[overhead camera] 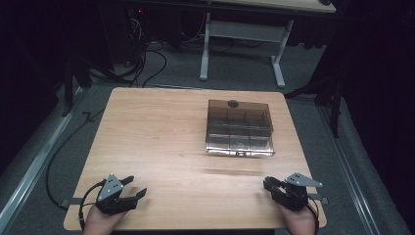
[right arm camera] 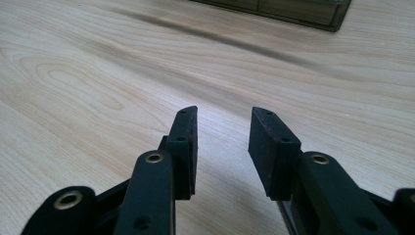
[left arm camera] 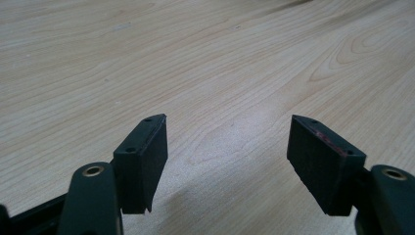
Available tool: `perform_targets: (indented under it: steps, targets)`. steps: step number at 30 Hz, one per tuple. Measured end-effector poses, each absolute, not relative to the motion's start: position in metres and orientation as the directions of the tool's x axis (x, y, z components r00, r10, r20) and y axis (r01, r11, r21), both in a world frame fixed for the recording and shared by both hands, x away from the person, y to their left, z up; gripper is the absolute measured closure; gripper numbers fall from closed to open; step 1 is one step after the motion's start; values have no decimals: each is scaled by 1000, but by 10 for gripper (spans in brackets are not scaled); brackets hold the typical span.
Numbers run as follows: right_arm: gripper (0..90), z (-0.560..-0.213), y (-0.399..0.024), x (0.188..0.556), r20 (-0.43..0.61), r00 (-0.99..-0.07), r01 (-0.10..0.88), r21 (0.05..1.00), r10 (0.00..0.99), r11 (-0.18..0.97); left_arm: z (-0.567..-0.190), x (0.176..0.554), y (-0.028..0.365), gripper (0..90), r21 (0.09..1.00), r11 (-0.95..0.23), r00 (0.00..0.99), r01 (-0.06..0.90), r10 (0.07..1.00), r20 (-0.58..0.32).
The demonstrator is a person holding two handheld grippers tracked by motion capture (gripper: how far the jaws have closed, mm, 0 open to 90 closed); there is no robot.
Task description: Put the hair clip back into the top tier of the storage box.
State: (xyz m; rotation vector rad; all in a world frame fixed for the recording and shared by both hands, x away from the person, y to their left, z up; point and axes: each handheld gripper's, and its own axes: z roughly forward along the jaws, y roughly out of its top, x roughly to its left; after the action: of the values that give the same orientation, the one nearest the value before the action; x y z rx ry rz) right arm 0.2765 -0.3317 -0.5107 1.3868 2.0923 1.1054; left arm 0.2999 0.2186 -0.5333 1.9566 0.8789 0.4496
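Left hand-held gripper (overhead camera: 136,187) released wide, right hand-held gripper (overhead camera: 267,184) parted narrowly, both empty at surface (overhead camera: 161,127) near edge; compartment box (overhead camera: 239,128) far right.

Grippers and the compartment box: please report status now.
Left gripper open, empty, at table's near edge. Right gripper open, narrower gap, empty. Smoky transparent compartment box closed, far right, untouched. Nothing in between.

table (overhead camera: 161,132): light wood grain | box (overhead camera: 239,128): smoky translucent grey | fingers (left arm camera: 144,161): black
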Motion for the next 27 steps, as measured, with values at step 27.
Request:
perform_targets:
  steps: [27]
  targets:
    - [820, -519, -350, 288, 106, -352, 644, 749, 930, 159, -533, 300, 218, 319, 854, -330, 679, 403, 733, -37]
